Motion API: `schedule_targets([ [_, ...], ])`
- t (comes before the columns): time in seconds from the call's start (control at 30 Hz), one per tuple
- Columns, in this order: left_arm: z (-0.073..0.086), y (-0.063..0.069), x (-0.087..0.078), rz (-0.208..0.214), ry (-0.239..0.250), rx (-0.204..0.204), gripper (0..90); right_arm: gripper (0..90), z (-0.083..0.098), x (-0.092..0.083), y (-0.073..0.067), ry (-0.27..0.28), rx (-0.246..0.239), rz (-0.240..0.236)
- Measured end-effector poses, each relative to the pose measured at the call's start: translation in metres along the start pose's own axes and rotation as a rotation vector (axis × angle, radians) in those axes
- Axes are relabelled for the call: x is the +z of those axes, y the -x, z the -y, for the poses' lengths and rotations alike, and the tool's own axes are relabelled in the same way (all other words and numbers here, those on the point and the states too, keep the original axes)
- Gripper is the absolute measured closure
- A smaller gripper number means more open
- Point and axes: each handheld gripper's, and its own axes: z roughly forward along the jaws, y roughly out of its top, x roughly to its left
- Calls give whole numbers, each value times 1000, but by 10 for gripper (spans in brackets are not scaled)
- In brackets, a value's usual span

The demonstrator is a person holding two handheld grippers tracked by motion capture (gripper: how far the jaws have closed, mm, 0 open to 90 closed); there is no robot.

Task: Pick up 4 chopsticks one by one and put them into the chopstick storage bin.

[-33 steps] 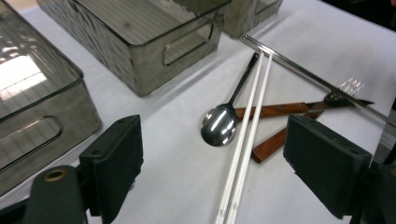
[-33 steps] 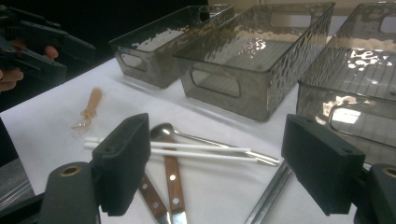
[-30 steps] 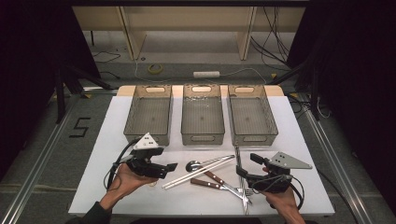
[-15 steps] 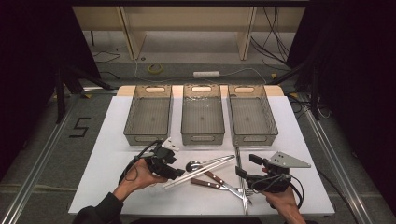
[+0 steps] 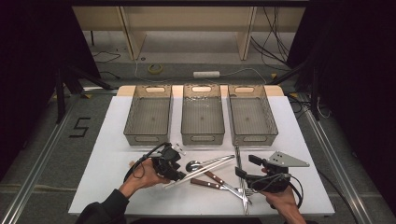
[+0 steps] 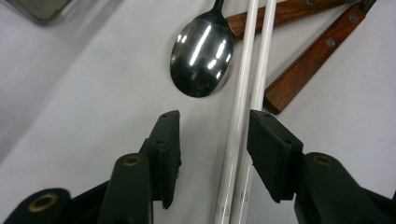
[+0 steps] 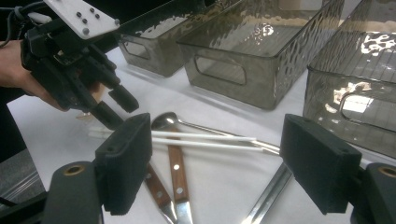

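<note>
White bench [image 5: 102, 186] top, cutlery heap near the front edge. Left gripper [image 5: 173, 173] sits at the left end of the white chopsticks [image 5: 205, 168], tilted down toward them. In the left gripper view its jaws have just been closing and stand part-way apart, straddling the pair of chopsticks [image 6: 240, 121]; the right pad is touching or nearly touching the outer stick, the left pad is clear of them, so no clamp yet. Steel spoon [image 6: 201, 56] bowl lies just left of the sticks in that view, beyond the jaw tips. Two wooden knife handles [image 6: 308, 60] sit right of the sticks, angled away.

Moving right on the bench: spoon [image 5: 192, 166] bowl just beside the left gripper, chopsticks running diagonally up-right, wood-handled knives [image 5: 215, 182] under them, a fork [image 5: 245, 190] near the right hand. Behind the heap, three smoky plastic bins [image 5: 201, 114] in a row.

Right gripper [image 5: 246, 167] rests low at the right of the heap, jaws wide apart, nothing between them; its view looks over the knives [image 7: 175, 172] and chopsticks [image 7: 201, 137] toward the left gripper [image 7: 114, 106].
</note>
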Motion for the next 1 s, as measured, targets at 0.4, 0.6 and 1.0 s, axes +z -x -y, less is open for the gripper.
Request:
schedule_targets([
  [0.4, -2, 0, 5, 24, -20, 27, 661, 266, 0, 0, 0, -2, 2, -2],
  [0.6, -2, 0, 7, 35, -26, 34, 700, 267, 0, 1, 0, -3, 3, -2],
  [1.0, -1, 0, 12, 40, -46, 67, 780, 270, 0, 1, 1, -9, 3, -2],
])
